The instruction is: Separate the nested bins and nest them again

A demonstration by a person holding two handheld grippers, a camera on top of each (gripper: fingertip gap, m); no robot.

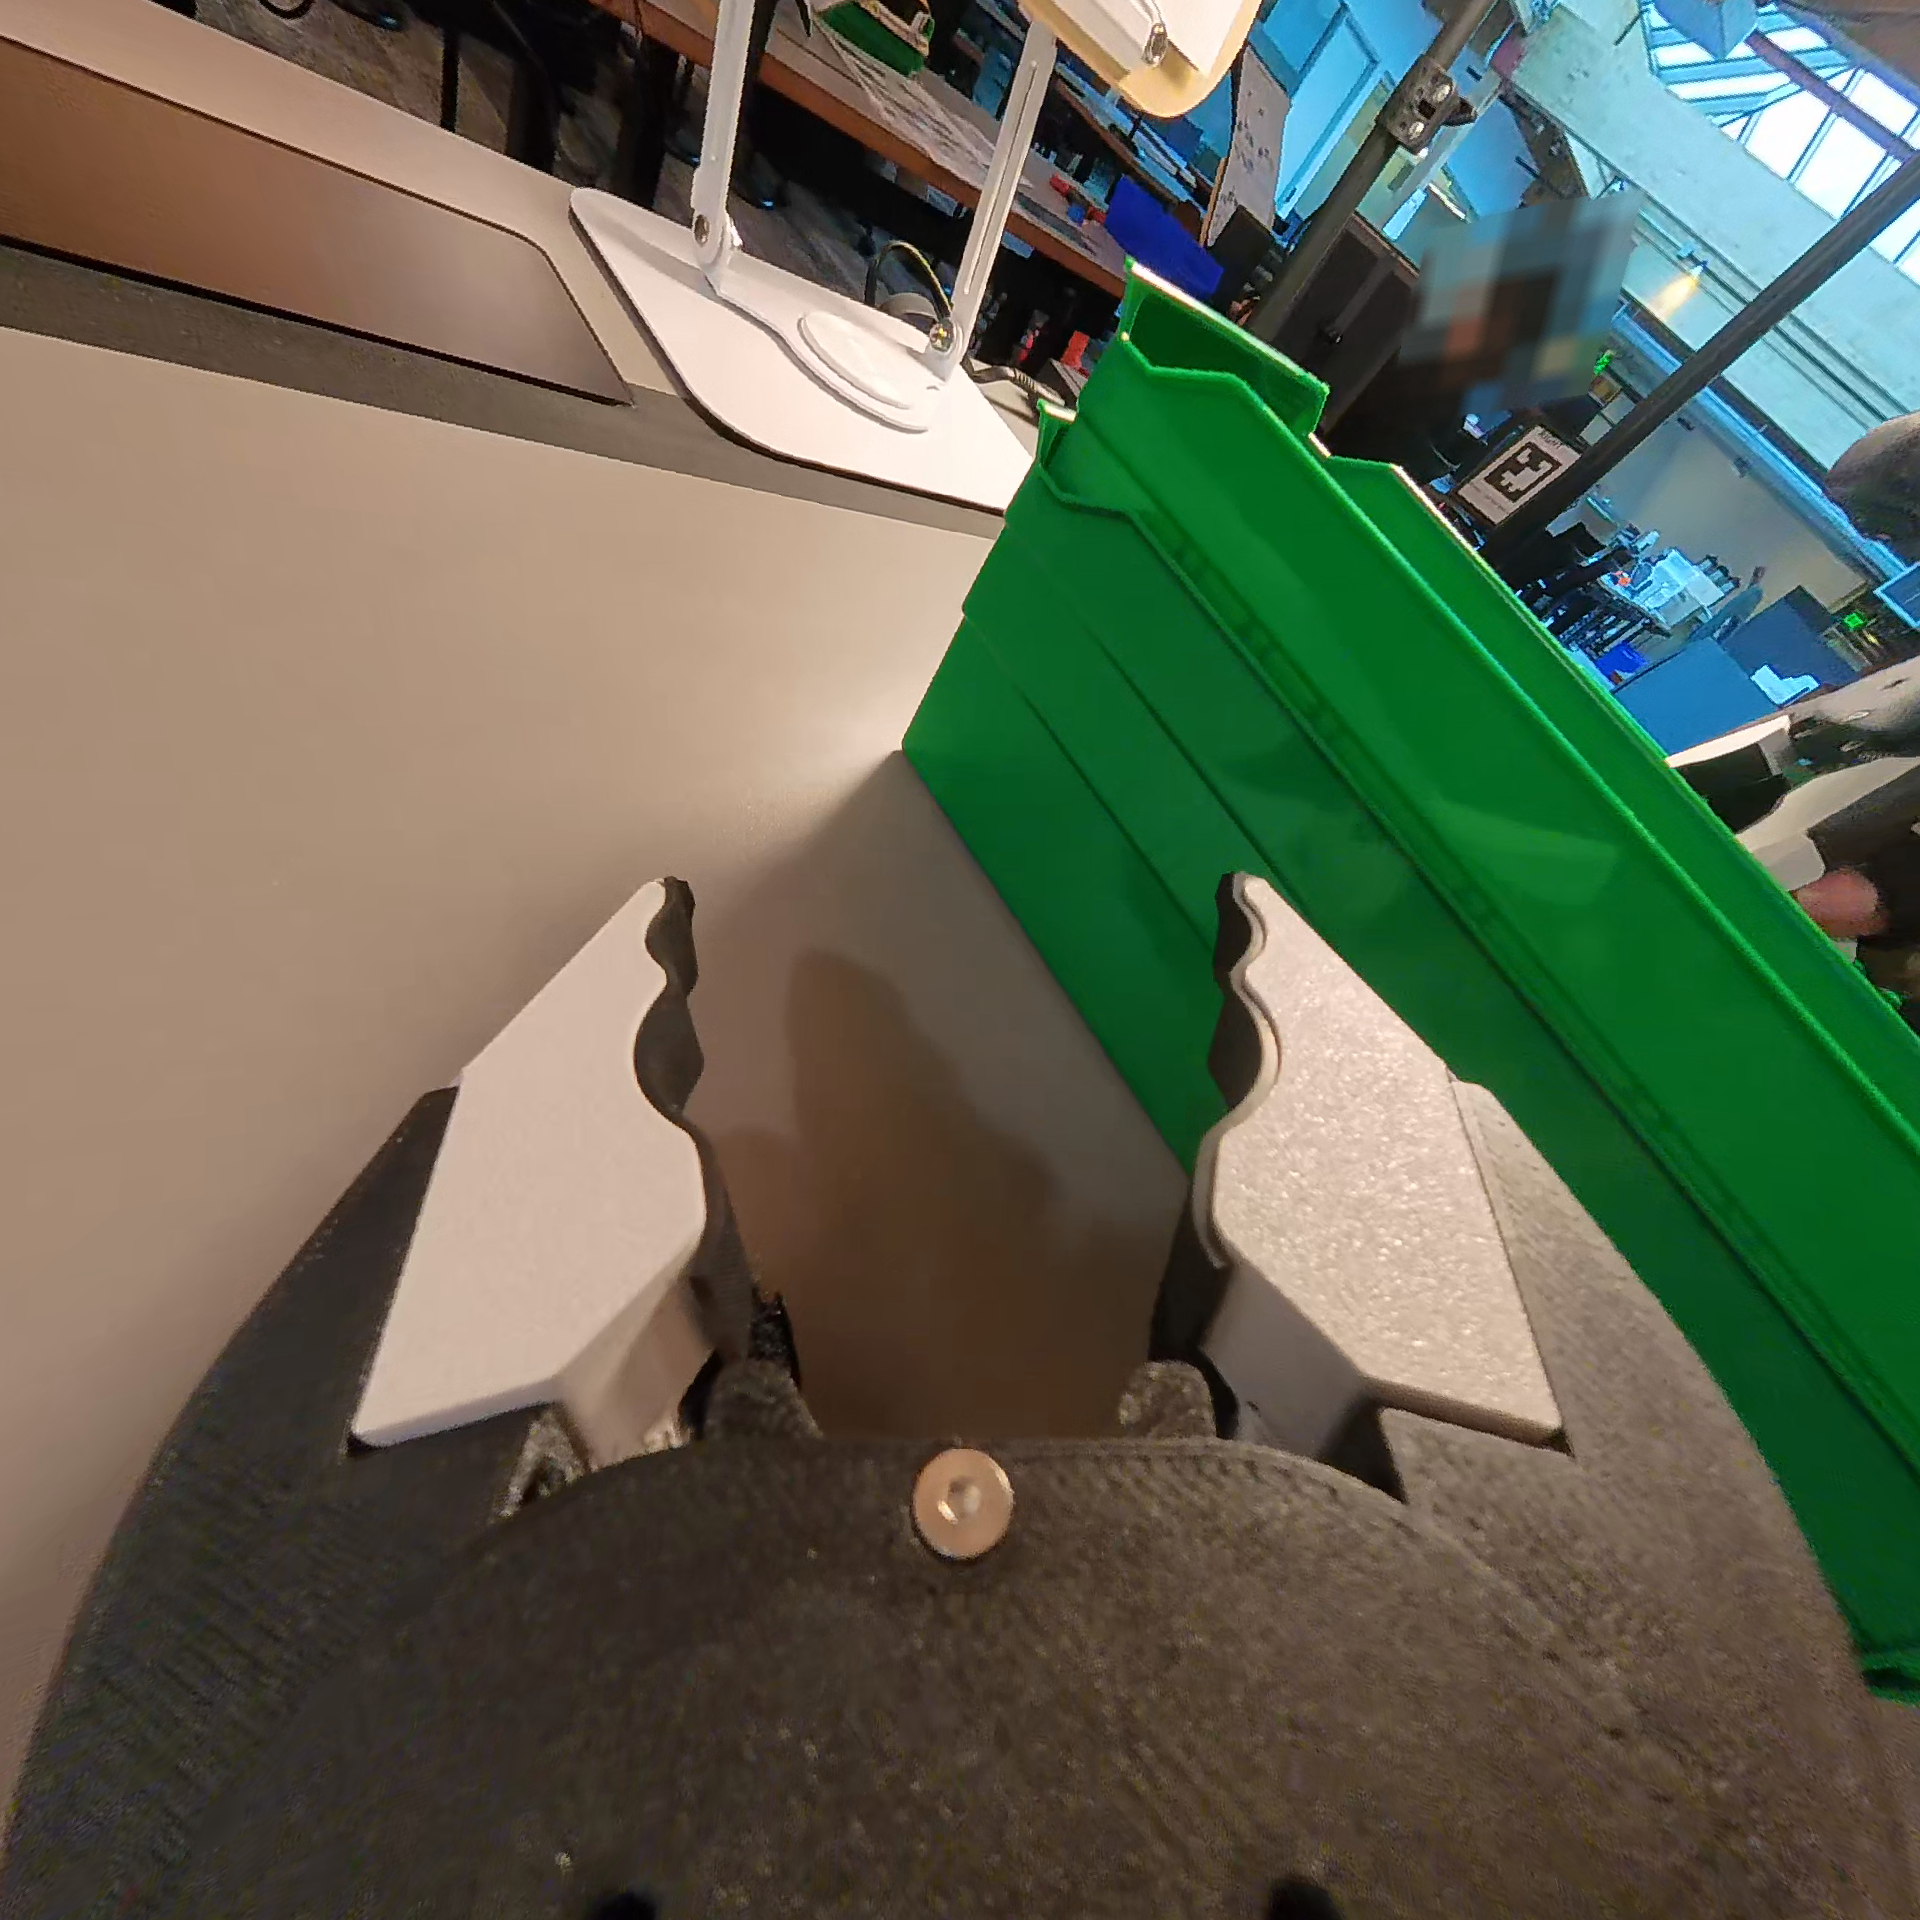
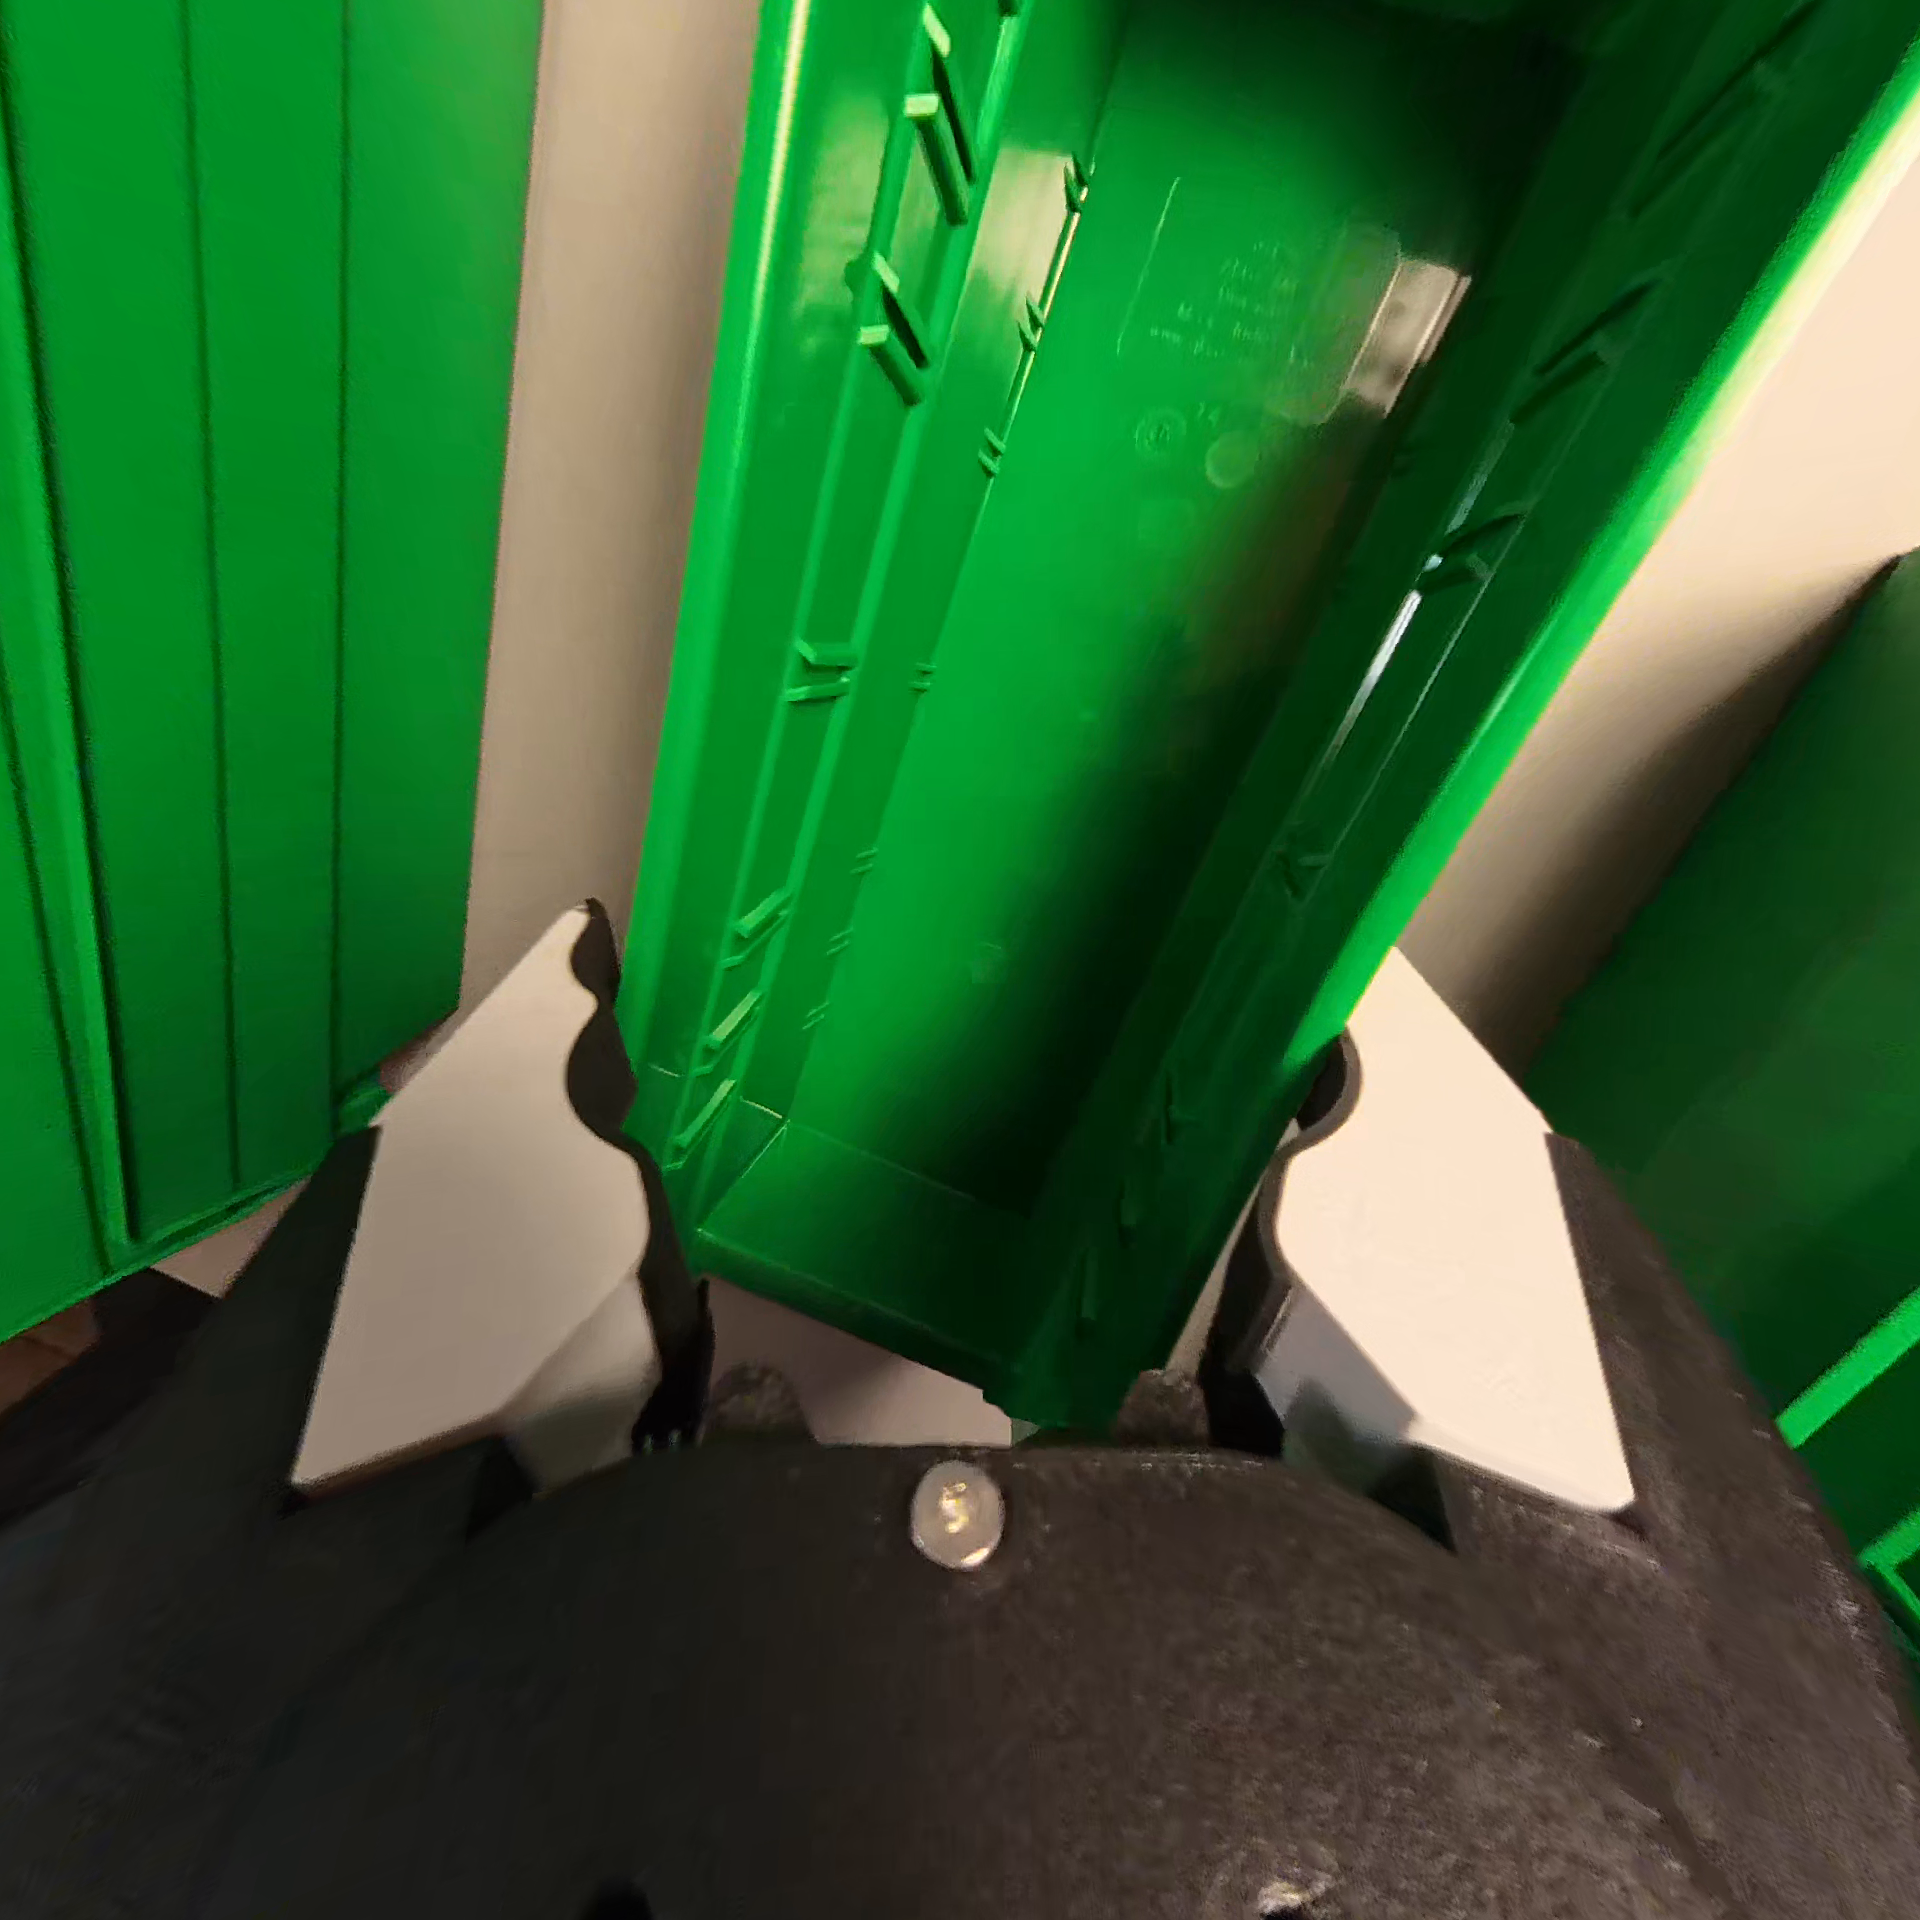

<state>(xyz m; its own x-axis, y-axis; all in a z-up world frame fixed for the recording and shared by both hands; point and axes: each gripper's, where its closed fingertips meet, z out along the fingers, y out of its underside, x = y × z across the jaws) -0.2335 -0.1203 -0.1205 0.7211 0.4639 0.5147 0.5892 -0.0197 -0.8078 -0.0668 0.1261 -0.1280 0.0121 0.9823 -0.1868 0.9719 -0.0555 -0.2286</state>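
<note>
Straddling a single green bin (image 2: pixel 1039 727), right tool (image 2: pixel 966 997) pads close on its walls; risk: skewed grip slips. Left tool (image 1: pixel 956 914) open, empty, beside nested bins (image 1: pixel 1299 727) on counter (image 1: pixel 416 727).

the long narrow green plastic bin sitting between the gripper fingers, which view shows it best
The right wrist view: the long narrow green plastic bin fills the frame, open side up, ribbed inner walls and floor visible, lying between the right gripper fingers. The left wrist view shows only a nested stack of green bins from outside; whether it includes this bin is unclear.
</note>
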